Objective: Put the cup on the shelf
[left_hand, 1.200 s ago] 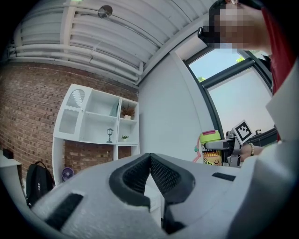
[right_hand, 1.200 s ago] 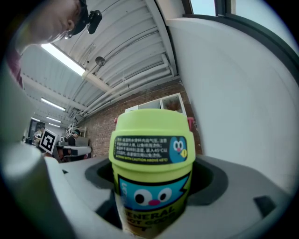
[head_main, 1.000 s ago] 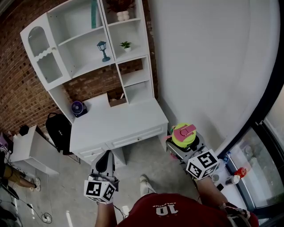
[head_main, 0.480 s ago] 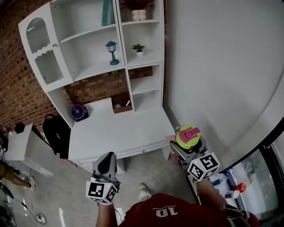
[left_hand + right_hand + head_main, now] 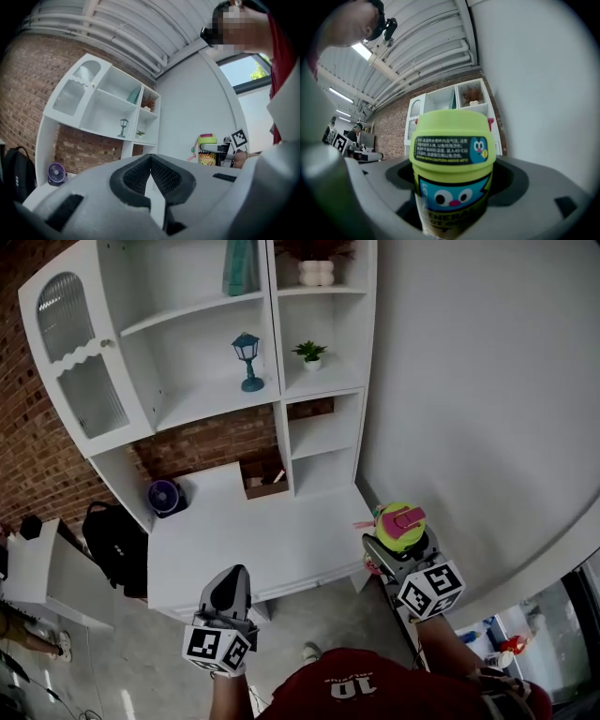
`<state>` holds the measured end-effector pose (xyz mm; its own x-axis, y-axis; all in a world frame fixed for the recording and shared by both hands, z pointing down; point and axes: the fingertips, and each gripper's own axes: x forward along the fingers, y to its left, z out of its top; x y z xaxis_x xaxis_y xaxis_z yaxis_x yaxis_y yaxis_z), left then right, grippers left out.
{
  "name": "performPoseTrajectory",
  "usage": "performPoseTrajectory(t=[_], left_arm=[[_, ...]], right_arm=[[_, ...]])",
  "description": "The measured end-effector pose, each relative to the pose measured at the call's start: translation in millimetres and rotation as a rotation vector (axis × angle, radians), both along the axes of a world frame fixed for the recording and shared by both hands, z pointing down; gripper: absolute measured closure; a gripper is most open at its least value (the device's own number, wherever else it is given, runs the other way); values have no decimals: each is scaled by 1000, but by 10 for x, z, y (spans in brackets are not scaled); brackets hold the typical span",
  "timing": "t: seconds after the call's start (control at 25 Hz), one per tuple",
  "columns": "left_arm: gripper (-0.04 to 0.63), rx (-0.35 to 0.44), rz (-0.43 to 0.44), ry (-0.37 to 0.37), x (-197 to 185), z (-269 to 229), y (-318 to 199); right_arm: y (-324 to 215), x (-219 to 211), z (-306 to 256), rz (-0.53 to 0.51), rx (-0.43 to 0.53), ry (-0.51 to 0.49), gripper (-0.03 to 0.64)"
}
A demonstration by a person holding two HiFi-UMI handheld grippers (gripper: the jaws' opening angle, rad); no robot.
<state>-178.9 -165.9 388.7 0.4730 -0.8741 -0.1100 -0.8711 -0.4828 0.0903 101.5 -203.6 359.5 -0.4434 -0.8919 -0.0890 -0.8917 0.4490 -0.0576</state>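
Holds the lime-green cup point(image 5: 401, 524) upright in the clamped right hand-held gripper point(image 5: 396, 547); left hand-held gripper point(image 5: 229, 576) clenched, empty; white shelf point(image 5: 216, 395) ahead, well apart.

Left gripper point(image 5: 229, 578) pointing forward, jaws together, empty. Right gripper point(image 5: 398, 540) alongside, jaws clamped on cup point(image 5: 401, 520).

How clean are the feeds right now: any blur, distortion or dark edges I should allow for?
Head view: sharp, the shelf bowed by the wide lens. Left gripper view: black fisheye corners, bright window at right, left gripper soft up close. Right gripper view: the cup fills the centre, its lowest print blurred.
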Motion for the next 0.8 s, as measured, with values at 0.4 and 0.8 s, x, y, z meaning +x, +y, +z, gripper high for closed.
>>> performPoseTrajectory(t=[0.4,0.8], left_arm=[[597,-2,55,-48,-298,186,-650],[597,0,71,-22,-364,283,-759]], right_arm=[[-594,-508,57,3,-3,22,202],[-798,-672,61,3,-13,63,202]])
